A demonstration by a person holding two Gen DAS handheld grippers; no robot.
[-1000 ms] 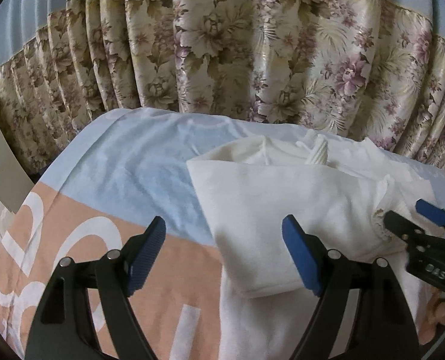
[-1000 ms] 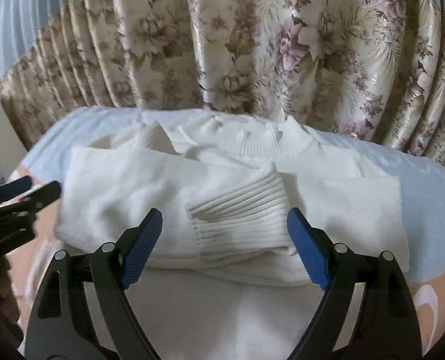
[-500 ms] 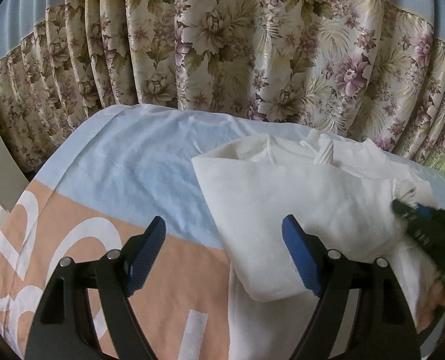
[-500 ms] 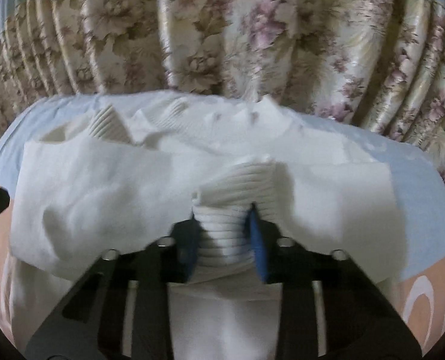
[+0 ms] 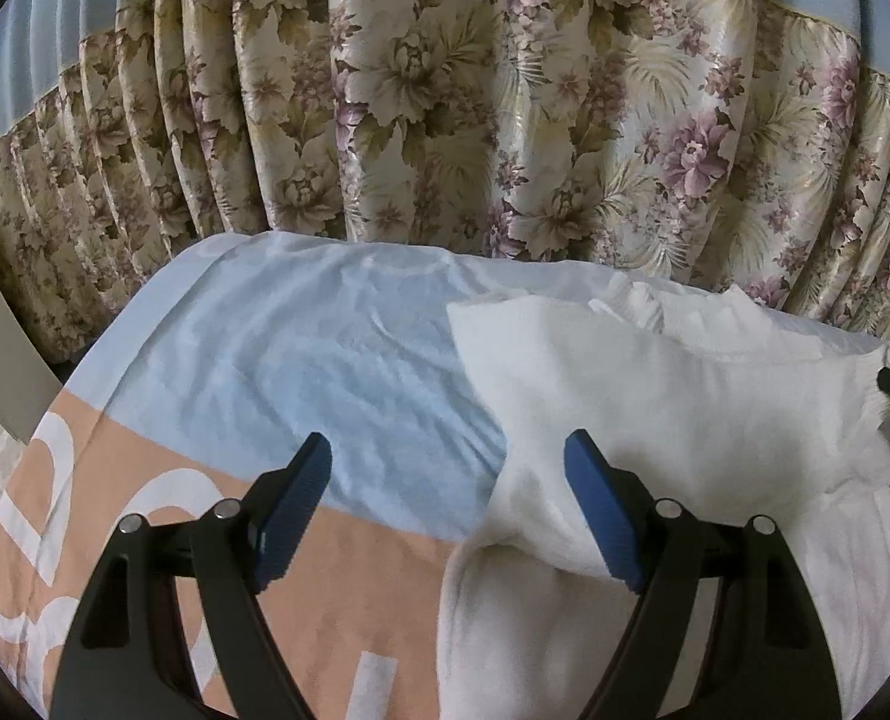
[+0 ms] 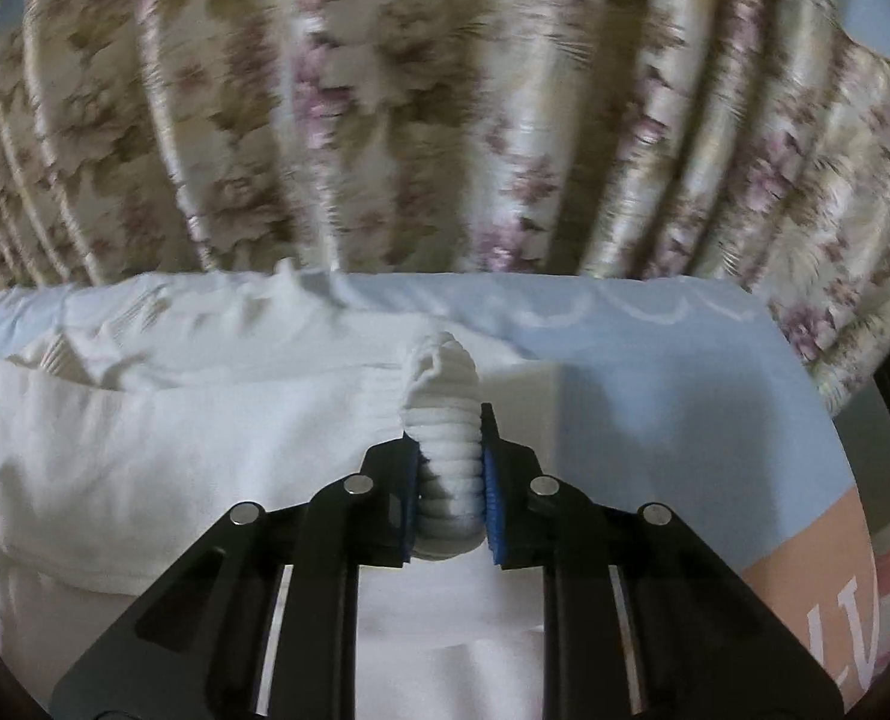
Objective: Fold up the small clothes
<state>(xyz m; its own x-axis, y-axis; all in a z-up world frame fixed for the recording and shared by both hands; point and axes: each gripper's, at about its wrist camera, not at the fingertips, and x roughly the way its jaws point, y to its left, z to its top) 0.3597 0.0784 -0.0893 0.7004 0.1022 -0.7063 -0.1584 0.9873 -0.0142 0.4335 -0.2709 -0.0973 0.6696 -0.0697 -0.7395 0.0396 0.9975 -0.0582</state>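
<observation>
Since the earlier frame, the right tool (image 6: 451, 474) has closed its jaws on the ribbed cuff (image 6: 445, 414) of the white sweater (image 6: 162, 468) and carried it sideways toward the right, so the cuff now stands bunched and upright between the blue pads (image 6: 491, 498) instead of lying flat on the garment's front. Both pads press on the cuff, and the sleeve trails from it to the left across the sweater's body. In the left wrist view, the left tool (image 5: 448, 483) keeps its jaws spread wide, with nothing gripped; its right finger (image 5: 601, 516) sits over the sweater's folded left edge, its left finger over the bedsheet (image 5: 300, 372). The sweater lies partly folded on this pale blue and peach sheet with white lettering, collar toward the floral curtain (image 5: 445, 102) hanging behind. A dark tip of the right tool shows at the far right edge of the left wrist view, beside the sweater.
</observation>
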